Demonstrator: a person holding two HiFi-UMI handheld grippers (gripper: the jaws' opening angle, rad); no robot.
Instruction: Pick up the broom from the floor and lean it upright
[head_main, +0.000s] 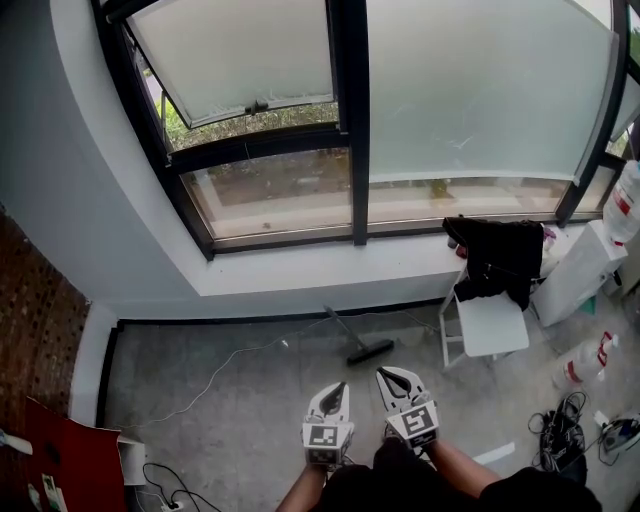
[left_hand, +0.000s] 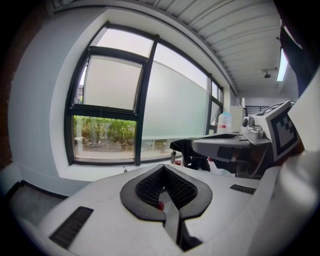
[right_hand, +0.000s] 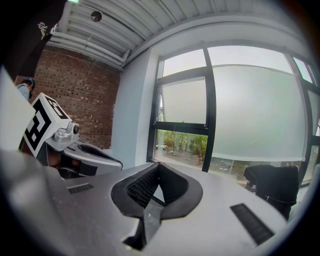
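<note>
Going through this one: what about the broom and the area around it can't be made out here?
- broom: too small in the head view to tell where its handle ends; both gripper views look above the floor.
- chair: backrest hidden under the black garment, head view.
- bottle: cut off by the right edge, head view.

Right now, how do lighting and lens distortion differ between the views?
Head view: even daylight, frosted window glass nearly blown out, black window frame bowed, black-headed broom small yet distinct. Left gripper view: strong fisheye, dark vignetted corners. Right gripper view: same fisheye, glass glaring.
</note>
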